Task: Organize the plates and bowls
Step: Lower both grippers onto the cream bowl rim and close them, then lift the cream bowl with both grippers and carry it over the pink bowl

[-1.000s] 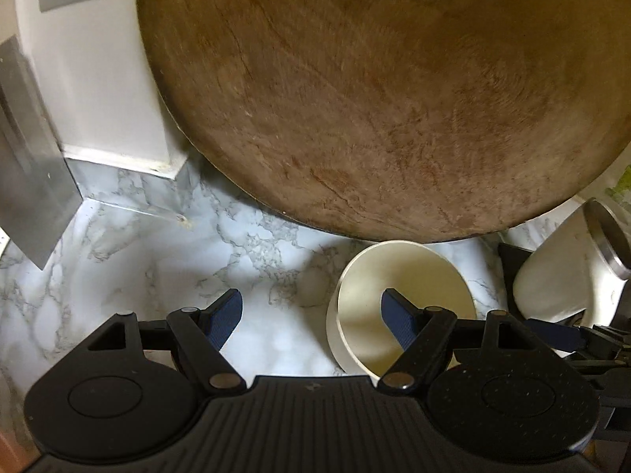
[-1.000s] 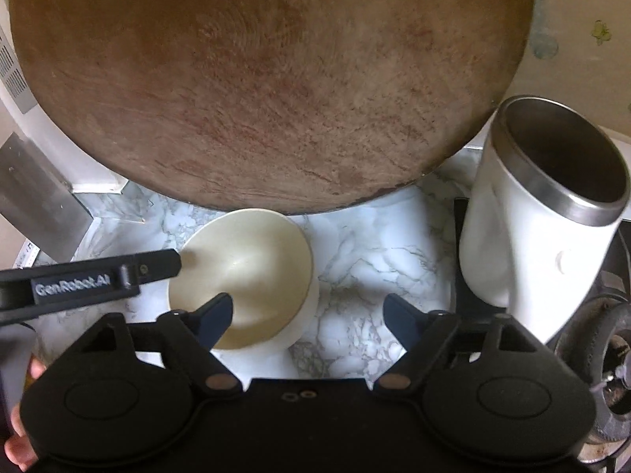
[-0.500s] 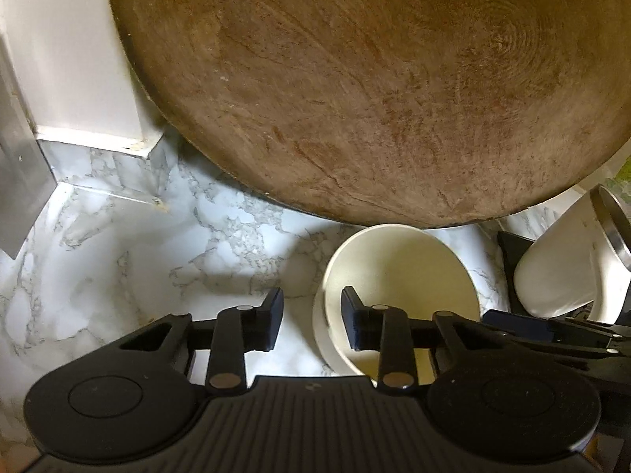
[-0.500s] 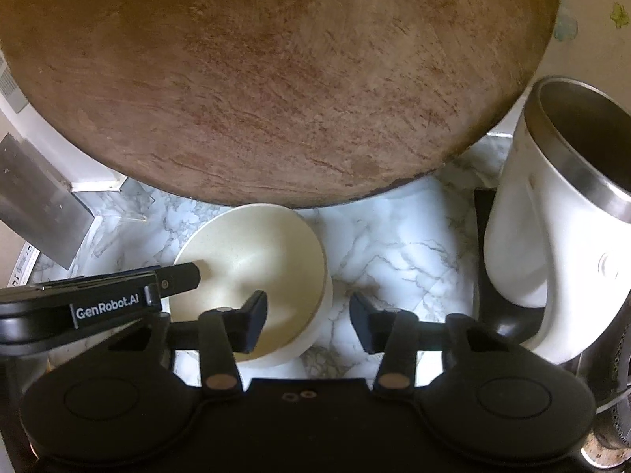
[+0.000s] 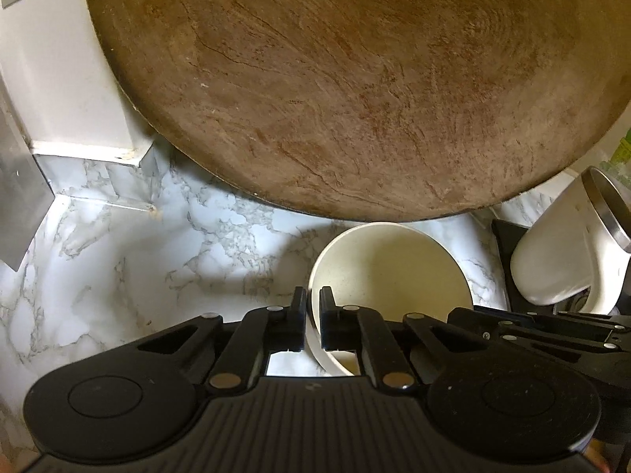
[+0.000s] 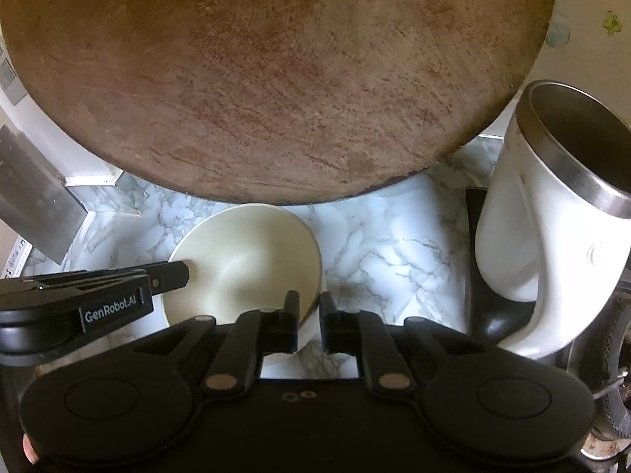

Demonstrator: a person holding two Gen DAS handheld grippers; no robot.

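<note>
One cream bowl (image 5: 388,272), two claws (image 5: 312,317) (image 6: 308,321) on its rim.

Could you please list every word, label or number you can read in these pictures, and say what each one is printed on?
"GenRobot.AI": white letters on the side of the left gripper, seen in the right wrist view.
The white kettle bears a faint embossed mark, too indistinct to read.
Nothing else legible in either view.

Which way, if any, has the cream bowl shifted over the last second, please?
No; the cream bowl still has its far rim at the wooden board lower edge.
</note>
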